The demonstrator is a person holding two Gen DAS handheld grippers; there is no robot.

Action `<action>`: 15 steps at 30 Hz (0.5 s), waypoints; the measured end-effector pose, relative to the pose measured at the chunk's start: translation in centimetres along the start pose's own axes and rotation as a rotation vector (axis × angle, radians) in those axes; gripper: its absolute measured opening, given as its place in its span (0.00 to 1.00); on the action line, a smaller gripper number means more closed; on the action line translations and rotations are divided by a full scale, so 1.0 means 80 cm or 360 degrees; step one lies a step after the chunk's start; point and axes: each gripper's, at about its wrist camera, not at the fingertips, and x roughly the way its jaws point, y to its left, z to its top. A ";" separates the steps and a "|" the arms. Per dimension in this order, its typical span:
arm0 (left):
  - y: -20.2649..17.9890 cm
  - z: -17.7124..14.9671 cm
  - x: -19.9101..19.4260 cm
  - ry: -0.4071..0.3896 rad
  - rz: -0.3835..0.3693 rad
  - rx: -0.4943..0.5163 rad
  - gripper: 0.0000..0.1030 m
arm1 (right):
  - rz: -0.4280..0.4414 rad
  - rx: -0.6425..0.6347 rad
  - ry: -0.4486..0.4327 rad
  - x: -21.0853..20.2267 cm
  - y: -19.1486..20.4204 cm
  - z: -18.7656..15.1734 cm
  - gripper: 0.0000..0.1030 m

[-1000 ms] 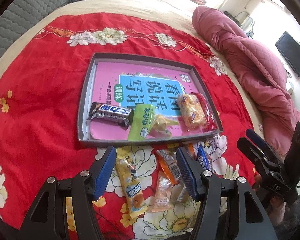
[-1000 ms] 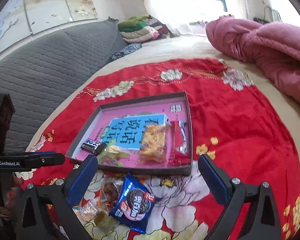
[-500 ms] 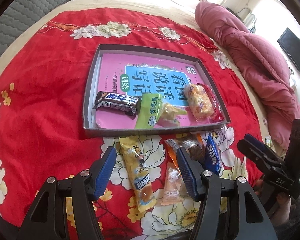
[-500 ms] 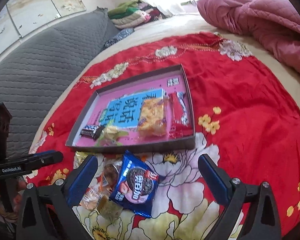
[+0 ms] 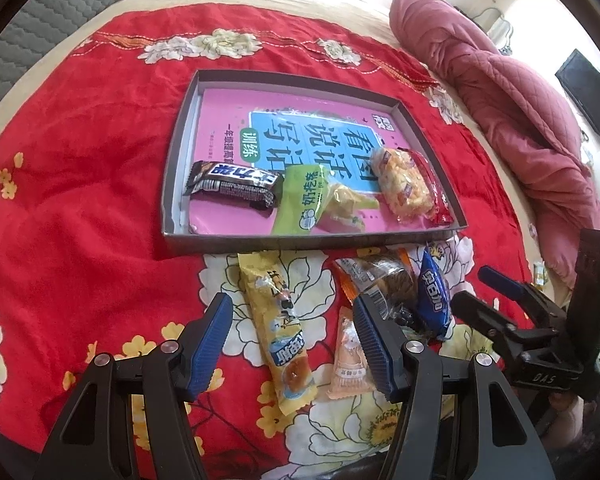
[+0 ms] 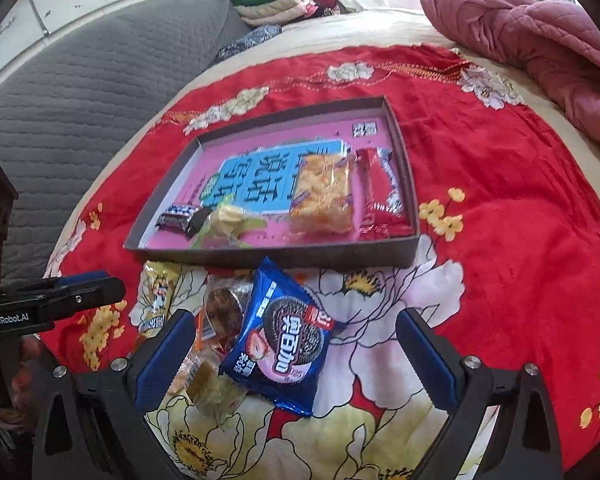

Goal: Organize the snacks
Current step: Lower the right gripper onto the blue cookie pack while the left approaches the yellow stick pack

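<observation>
Lying on a red floral blanket (image 5: 80,200), a shallow grey cardboard tray (image 5: 300,242) is being shown with four snacks inside. Loose snacks are lying just near of it: a long yellow cake packet (image 5: 282,328) is being straddled by the wide-open left gripper (image 5: 294,334), a blue cookie packet (image 6: 284,340) by the wide-open right gripper (image 6: 296,360).

Shiny plastic wraps the blue cookie pack (image 6: 278,344) between the right fingers. The red blanket (image 6: 520,216) looks soft; the gray tray (image 6: 300,255) looks like dull cardboard.
</observation>
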 end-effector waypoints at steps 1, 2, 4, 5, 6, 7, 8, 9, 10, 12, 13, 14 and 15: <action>0.000 -0.001 0.001 0.0005 -0.0009 0.0000 0.63 | 0.0001 0.0001 0.0008 0.002 0.000 -0.001 0.98; -0.001 -0.001 0.002 0.0008 -0.0010 -0.0001 0.63 | 0.0005 0.0000 0.0017 0.004 0.001 -0.002 0.98; -0.001 -0.001 0.004 0.0014 -0.0011 0.0001 0.63 | 0.0027 0.0005 0.0034 0.008 0.001 -0.003 0.98; -0.001 -0.001 0.005 0.0016 -0.0011 0.0000 0.62 | 0.0039 0.0007 0.0046 0.010 0.001 -0.004 0.97; -0.001 -0.001 0.005 0.0018 -0.0009 -0.0002 0.62 | 0.0048 0.0012 0.0059 0.013 0.001 -0.005 0.95; -0.001 -0.001 0.006 0.0021 -0.0009 -0.0002 0.63 | 0.0058 0.0015 0.0075 0.016 0.001 -0.006 0.91; 0.000 -0.002 0.007 0.0024 -0.0011 -0.0004 0.63 | 0.0062 0.0015 0.0082 0.018 0.002 -0.005 0.89; 0.000 -0.002 0.008 0.0025 -0.0011 -0.0005 0.63 | 0.0066 0.0017 0.0093 0.021 0.002 -0.006 0.88; 0.000 -0.003 0.009 0.0029 -0.0011 -0.0005 0.63 | 0.0073 0.0020 0.0102 0.023 0.002 -0.007 0.84; 0.001 -0.003 0.010 0.0034 -0.0012 -0.0007 0.63 | 0.0104 0.0045 0.0126 0.028 0.000 -0.008 0.80; 0.001 -0.003 0.010 0.0035 -0.0015 -0.0008 0.63 | 0.0124 0.0064 0.0137 0.031 -0.002 -0.009 0.79; 0.001 -0.003 0.011 0.0040 -0.0016 -0.0009 0.63 | 0.0153 0.0091 0.0155 0.034 -0.004 -0.009 0.76; 0.001 -0.004 0.012 0.0043 -0.0015 -0.0009 0.63 | 0.0187 0.0127 0.0170 0.037 -0.008 -0.010 0.73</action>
